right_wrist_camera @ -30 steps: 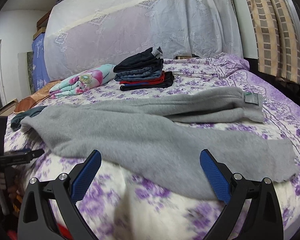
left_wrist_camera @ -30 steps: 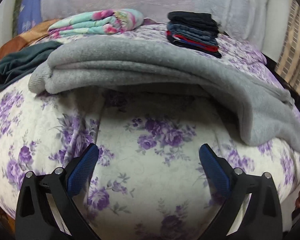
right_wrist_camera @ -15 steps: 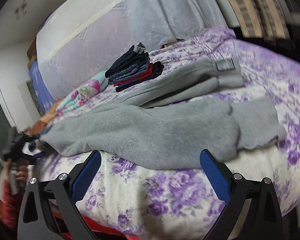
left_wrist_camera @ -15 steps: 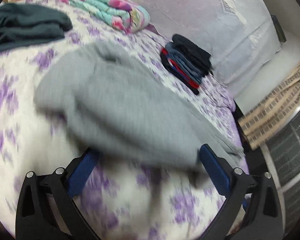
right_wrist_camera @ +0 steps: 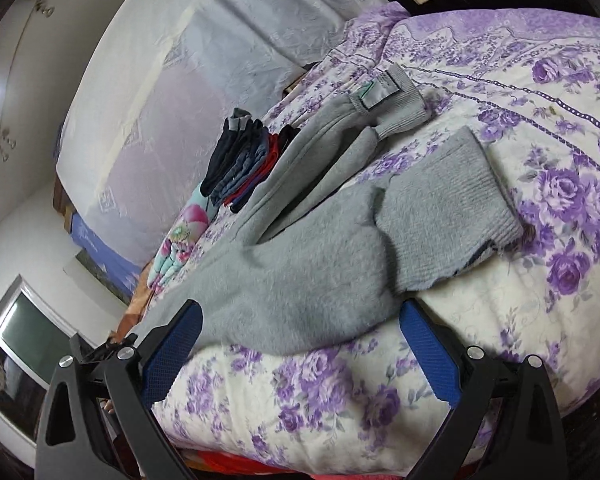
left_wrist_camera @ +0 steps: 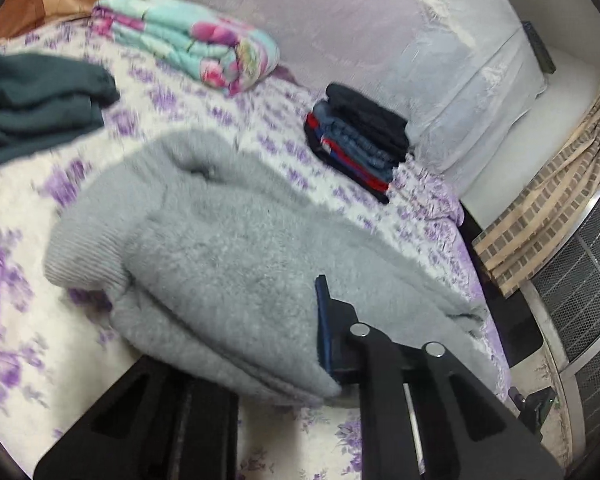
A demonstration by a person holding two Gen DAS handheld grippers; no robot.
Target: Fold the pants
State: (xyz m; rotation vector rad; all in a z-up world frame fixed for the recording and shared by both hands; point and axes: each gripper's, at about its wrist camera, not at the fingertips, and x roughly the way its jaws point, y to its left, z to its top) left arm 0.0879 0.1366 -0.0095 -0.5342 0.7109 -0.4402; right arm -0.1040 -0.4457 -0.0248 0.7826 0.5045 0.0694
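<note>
Grey fleece pants (left_wrist_camera: 228,240) lie across the purple-flowered bed (left_wrist_camera: 16,320). In the left wrist view my left gripper (left_wrist_camera: 300,344) is shut on the near edge of the pants; grey cloth bunches over its left finger and hides it, the right blue pad (left_wrist_camera: 322,320) presses against the cloth. In the right wrist view the pants (right_wrist_camera: 300,276) stretch away, with a ribbed cuff (right_wrist_camera: 452,208) and the waistband with a label (right_wrist_camera: 388,96) farther back. My right gripper (right_wrist_camera: 300,344) is open, its pads either side of the near leg edge, not closed on it.
A stack of folded dark clothes (left_wrist_camera: 360,136) and a rolled floral blanket (left_wrist_camera: 192,44) sit at the back of the bed. A dark green garment (left_wrist_camera: 32,96) lies at the left. A covered headboard (left_wrist_camera: 380,28) and curtain (left_wrist_camera: 548,208) stand behind.
My left gripper has moved onto the pants' edge and closed on it. My right gripper has tilted and come closer to the near leg, still open.
</note>
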